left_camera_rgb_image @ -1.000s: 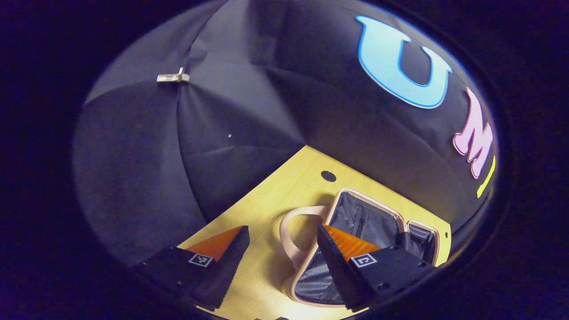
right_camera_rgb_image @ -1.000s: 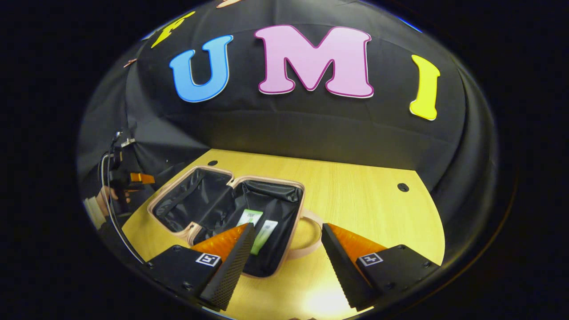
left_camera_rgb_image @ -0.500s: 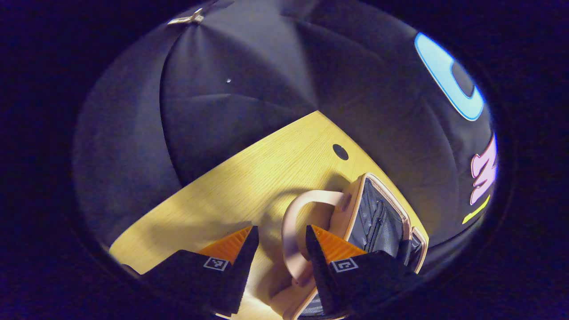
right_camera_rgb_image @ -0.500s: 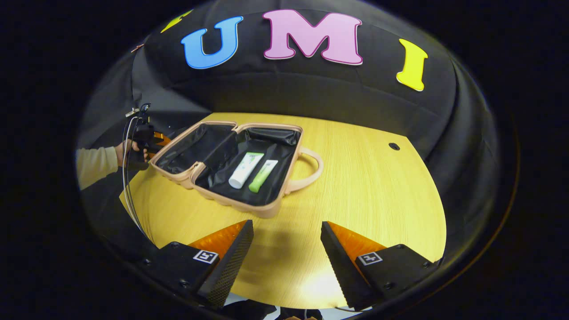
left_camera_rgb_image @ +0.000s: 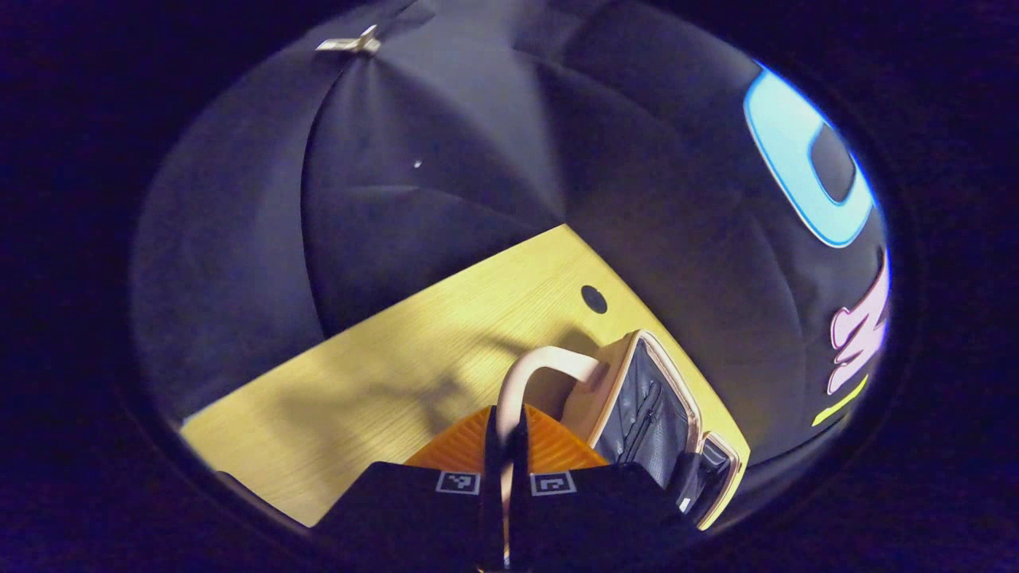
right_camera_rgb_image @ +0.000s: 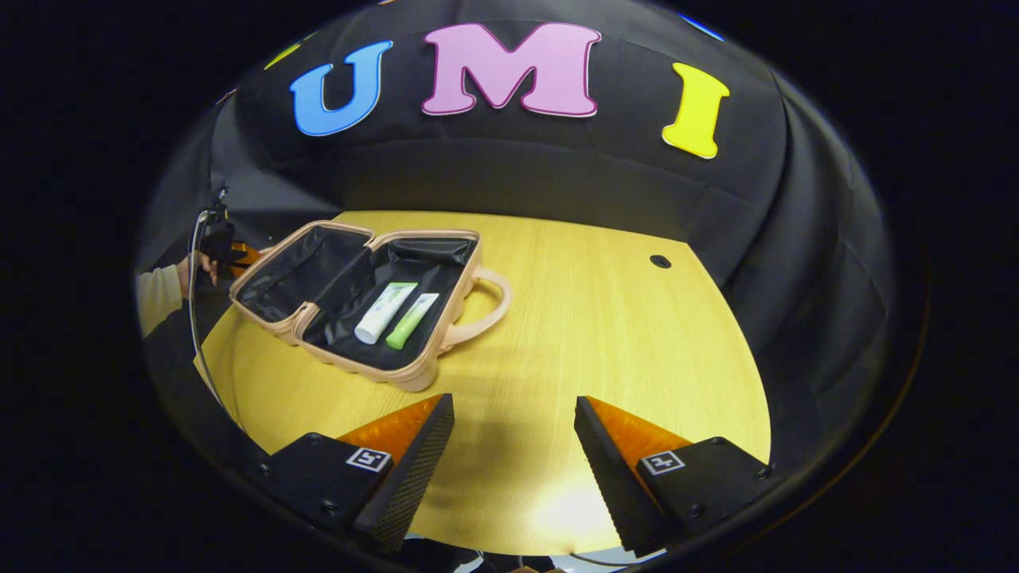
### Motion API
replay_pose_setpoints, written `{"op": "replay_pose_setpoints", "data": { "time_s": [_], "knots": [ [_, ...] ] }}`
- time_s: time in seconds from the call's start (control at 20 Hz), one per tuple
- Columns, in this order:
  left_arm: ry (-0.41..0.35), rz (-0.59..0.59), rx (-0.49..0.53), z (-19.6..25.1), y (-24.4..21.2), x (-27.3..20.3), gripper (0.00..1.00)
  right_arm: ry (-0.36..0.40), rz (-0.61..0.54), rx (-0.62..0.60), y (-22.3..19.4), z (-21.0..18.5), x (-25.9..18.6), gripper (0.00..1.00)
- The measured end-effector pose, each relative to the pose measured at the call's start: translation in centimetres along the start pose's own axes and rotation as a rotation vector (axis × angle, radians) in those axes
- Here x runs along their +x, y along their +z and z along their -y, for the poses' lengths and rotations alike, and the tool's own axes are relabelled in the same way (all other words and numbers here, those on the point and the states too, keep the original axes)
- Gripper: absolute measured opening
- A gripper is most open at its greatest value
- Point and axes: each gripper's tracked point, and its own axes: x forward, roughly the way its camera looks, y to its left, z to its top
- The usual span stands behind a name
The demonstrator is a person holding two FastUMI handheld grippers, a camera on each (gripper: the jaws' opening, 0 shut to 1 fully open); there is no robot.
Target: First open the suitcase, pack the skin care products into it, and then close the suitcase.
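Tubes' label print too small

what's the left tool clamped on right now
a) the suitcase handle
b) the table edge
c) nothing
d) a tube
a: in the left gripper view the left tool has both fingers pressed on the handle of the open suitcase, while both tubes lie inside.

This is a staged recording booth rather than a lived-in room. A pale yellow wood-grain table with small round black holes in its top stands closed in by draped black cloth walls that rise directly behind it and wrap round both its sides. Above the table's left side, a small metal clip pins the cloth's folds together.
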Motion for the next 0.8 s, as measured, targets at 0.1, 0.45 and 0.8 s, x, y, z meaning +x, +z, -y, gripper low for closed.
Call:
{"op": "replay_pose_setpoints", "data": {
  "time_s": [0.1,0.45,0.8],
  "knots": [
    [-0.017,0.06,0.086,4.5,2.5,-3.7,0.07,-0.003,0.023,0.013,1.5,1.3,0.0,0.98],
    [-0.194,0.167,0.324,23.5,1.8,-15.2,0.06,0.005,0.113,0.027,4.9,4.2,-0.6,0.97],
    [-0.372,0.135,0.346,37.7,-10.1,-18.4,0.06,-0.003,0.184,-0.018,6.2,8.1,-0.9,0.96]
  ]
}}
